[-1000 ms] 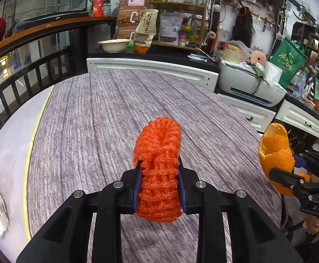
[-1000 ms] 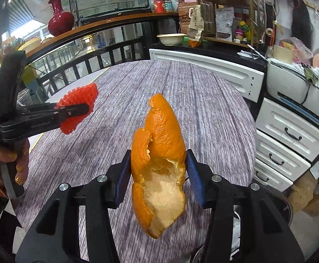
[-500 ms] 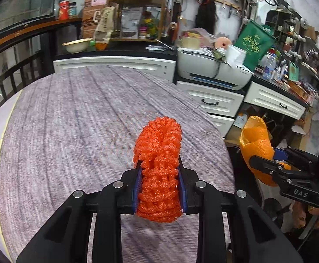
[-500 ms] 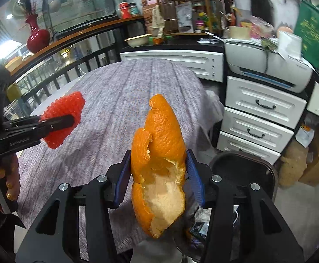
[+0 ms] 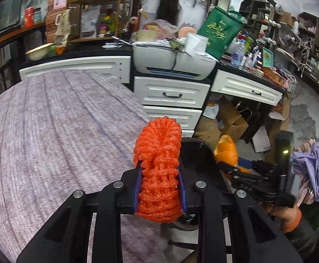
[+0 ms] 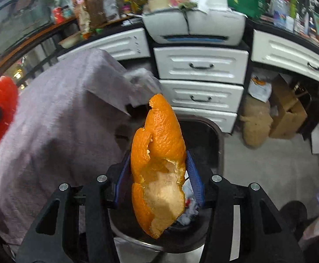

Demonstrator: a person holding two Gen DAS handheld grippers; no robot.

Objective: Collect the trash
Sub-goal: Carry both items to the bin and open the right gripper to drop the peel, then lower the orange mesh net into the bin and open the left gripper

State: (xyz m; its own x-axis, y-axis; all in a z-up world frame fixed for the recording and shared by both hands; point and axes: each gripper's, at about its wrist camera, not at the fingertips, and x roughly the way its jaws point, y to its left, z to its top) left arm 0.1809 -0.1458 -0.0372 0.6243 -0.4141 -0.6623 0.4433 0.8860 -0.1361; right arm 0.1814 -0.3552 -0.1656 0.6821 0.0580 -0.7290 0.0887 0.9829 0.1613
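- Nearest in the left wrist view, the left gripper has its jaws pressed tight on an orange foam fruit net; the net stands upright between the blue pads and bulges out past the fingertips.
- Nearest in the right wrist view, the right gripper is clamped on a strip of orange peel, about half open; the peel juts forward beyond the tips and hangs below them (white pith faces the camera).
- Just beyond and beneath the peel is a dark trash bin on the floor, with crumpled scraps inside.
- To the left lies a table under a grey-purple cloth; the bin stands just past its right edge.
- Farther back are white drawers with a printer on top.
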